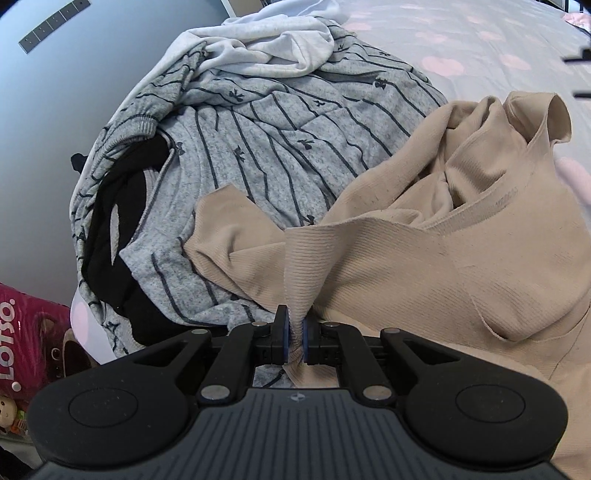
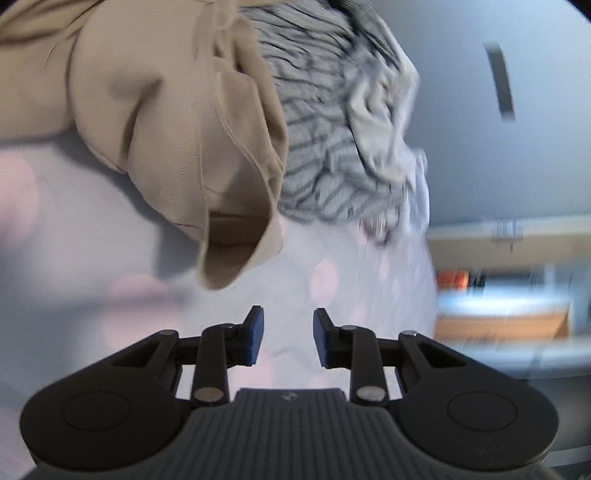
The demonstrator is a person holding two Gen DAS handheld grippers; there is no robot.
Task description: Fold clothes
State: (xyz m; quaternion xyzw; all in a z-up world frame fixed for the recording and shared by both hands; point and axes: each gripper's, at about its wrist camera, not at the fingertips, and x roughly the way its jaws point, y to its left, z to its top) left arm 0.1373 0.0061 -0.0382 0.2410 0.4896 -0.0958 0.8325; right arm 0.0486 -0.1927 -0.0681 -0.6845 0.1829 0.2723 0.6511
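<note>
The left claw (image 1: pixel 295 334) is pinched tight on a fold of the tan top (image 1: pixel 461 258), which spreads out ahead and to its right on the bed (image 1: pixel 461 40). The right claw (image 2: pixel 287 341) is open and holds nothing; the tan top's sleeve lies just ahead, to its left.

Pretty clearly a bedroom in someone's home. Straight ahead of the left tool there's a bed with a pale sheet (image 1: pixel 461 33) printed with pink blobs, and a heap of worn clothes dumped on it: a grey striped top (image 1: pixel 266 147), a beige ribbed one (image 1: pixel 480 258), something white (image 1: pixel 266 48) at the far end. Down to its left sits a pink Lotso bag (image 1: pixel 26 343). Off to the right tool's right, blurry wooden shelving (image 2: pixel 509 236).
</note>
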